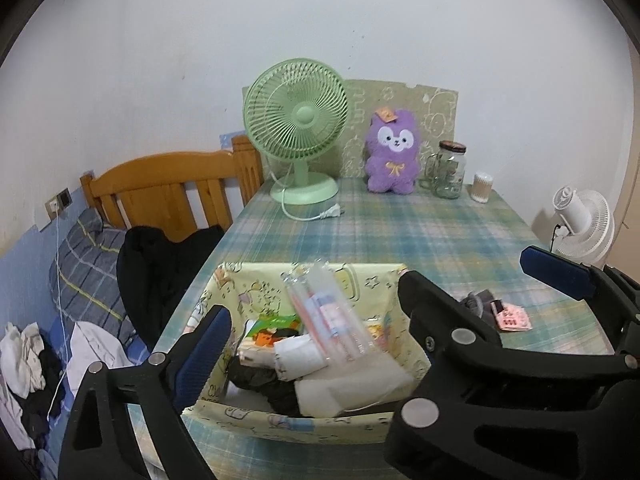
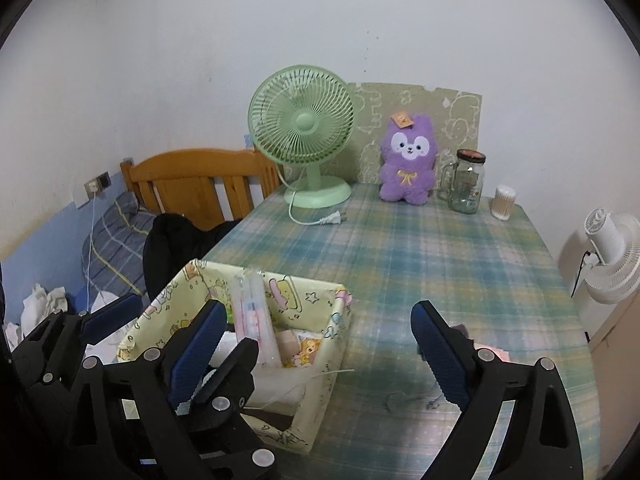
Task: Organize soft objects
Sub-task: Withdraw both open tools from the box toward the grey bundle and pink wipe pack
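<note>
A yellow cartoon-print fabric box (image 1: 260, 288) stands at the near left of the plaid table (image 1: 400, 240). It holds a clear plastic pack (image 1: 332, 320), white cloth (image 1: 352, 392) and dark cloth. My left gripper (image 1: 320, 320) hangs open above the box with nothing between its fingers. My right gripper (image 2: 318, 312) is open too, spanning the box's right wall (image 2: 320, 400), and holds nothing. The two grippers overlap side by side. A purple plush (image 1: 394, 156) sits upright at the table's back. A small grey cloth with a pink tag (image 1: 480, 304) lies right of the box.
A green desk fan (image 1: 298, 120) with a loose plug, a glass jar (image 1: 450, 170) and a cotton-swab tub (image 1: 482, 186) line the back. A white fan (image 1: 580, 220) stands off the right edge. The bed (image 1: 92, 280) on the left carries a pillow and piled clothes.
</note>
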### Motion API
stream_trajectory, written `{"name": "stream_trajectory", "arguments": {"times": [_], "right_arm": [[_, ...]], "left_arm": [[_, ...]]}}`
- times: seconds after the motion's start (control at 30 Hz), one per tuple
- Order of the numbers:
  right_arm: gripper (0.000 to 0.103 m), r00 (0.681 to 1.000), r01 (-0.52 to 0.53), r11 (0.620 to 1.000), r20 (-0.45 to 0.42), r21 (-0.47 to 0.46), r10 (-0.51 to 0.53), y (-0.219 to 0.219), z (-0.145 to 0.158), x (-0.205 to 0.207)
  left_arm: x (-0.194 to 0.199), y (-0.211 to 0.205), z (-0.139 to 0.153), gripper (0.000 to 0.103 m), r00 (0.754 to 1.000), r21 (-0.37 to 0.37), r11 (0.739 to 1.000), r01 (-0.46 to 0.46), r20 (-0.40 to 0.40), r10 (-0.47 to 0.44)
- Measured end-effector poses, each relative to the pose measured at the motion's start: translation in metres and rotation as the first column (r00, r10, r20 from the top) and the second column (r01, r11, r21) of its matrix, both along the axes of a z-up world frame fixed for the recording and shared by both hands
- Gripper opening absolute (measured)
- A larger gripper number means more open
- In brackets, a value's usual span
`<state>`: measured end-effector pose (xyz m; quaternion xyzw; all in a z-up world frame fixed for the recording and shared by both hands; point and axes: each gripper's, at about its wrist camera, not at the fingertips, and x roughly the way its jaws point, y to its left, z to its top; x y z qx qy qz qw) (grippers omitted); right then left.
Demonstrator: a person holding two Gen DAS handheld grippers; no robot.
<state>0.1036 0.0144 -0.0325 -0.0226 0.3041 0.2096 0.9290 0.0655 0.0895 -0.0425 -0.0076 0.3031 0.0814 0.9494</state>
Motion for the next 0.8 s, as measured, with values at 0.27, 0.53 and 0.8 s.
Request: {"name": "stream_trajectory", "arguments": {"times": [0.27,0.53,0.8], "right_arm": [[0.102,0.998,0.044,0.999,0.044,0.014,-0.045,-0.024,0.015,-0.006],[0.103,0.992,0.094,0.996,0.081,0.005,-0.094,-0.05,0.026,-0.013],[0.103,0.984,0.15,0.989,0.096,-0.004,-0.149,-0.077,0.028,-0.017]], "left_arm": [[-0.007,-0.024,0.014,0.099,0.999,0.018,0.999,0.036,0.036,-0.037],[-0.012,-0.047,0.023,0.103,0.996,0.02,0.998,0.054,0.065,-0.055],[-0.009,-0.075,0.024,0.103,0.994,0.027,0.996,0.088,0.069,-0.09]]}}
